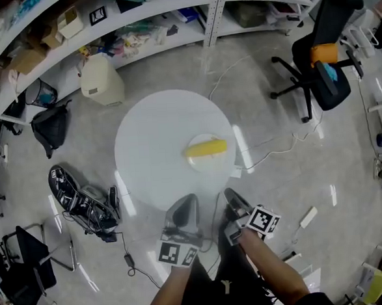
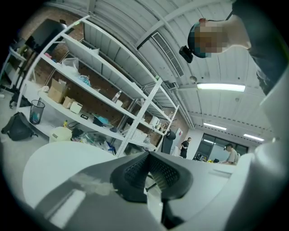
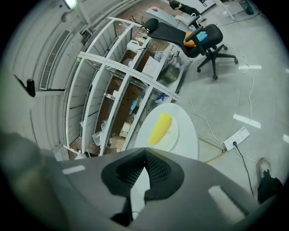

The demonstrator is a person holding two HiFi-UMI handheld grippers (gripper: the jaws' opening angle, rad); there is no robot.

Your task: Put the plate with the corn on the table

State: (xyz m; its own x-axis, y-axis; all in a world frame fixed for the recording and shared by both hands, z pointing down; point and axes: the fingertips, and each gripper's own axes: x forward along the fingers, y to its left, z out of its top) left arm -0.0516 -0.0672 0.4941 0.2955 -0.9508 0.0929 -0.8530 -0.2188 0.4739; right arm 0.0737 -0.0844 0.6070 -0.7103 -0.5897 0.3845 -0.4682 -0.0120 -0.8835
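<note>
Corn: yellow corn [image 1: 206,147] lying on its side on the white plate [image 1: 208,163], long axis running left to right in the head view.
Plate: rests flat on the round white surface [image 1: 154,144], toward that surface's right half, its edge inside the rim.
Left claw: the left claw [image 1: 189,197] is held at the near edge of the surface, well apart from the plate; its own view shows the two dark ribbed pads pressed together at the tips with nothing between them [image 2: 148,155].
Right claw: the right claw [image 1: 230,193] sits just beside the left one, also short of the plate; pads pressed together and empty [image 3: 145,153], tilted down a little, with corn [image 3: 160,128] and plate [image 3: 171,137] ahead of it on the surface [image 3: 188,135].
Marker cubes: one on each claw, close to the person's arms at the bottom of the head view.
Floor: glossy grey, with a white cable trailing from the surface to a power strip [image 1: 308,217].
Surroundings: black office chair [image 1: 321,48] at upper right; white shelving [image 1: 136,22] along the top; a pale canister [image 1: 101,80] on the floor below it.
</note>
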